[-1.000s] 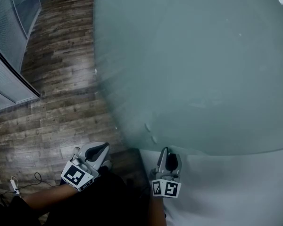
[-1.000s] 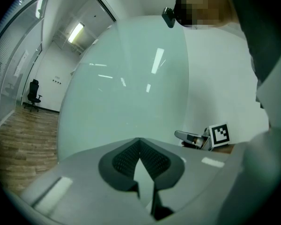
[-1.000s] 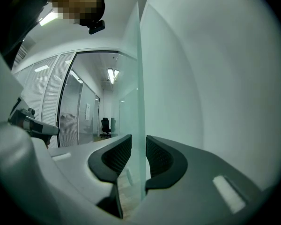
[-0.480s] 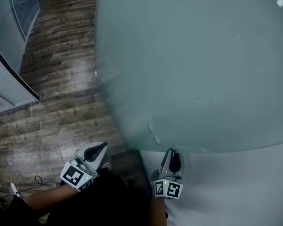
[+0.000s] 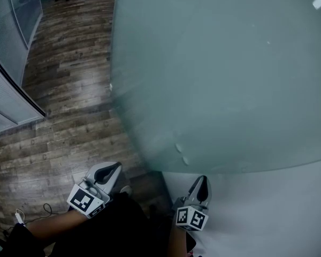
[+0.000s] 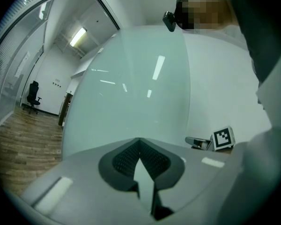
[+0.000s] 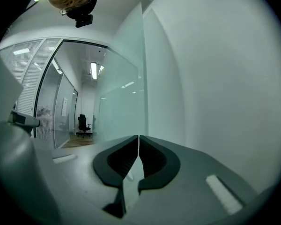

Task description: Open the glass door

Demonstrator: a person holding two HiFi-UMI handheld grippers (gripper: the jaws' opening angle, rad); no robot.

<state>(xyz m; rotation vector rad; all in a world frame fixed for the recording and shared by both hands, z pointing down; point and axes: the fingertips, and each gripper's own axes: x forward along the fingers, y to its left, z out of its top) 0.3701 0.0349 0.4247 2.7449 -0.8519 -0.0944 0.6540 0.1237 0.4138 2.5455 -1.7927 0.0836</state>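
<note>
Claws first: the left claw (image 5: pixel 115 167) is sitting pressed together and empty, pointing at the broad face of the pale-green frosted glass door (image 5: pixel 219 79), which is standing just ahead of it. The right claw (image 5: pixel 203 180) has just been closing, its pads meeting on nothing, close beside the plain white wall (image 5: pixel 267 213), with the door's upright free edge just ahead and to its left. Closed tips are probably serving as blunt pushers here; no handle is showing to pinch.
</note>
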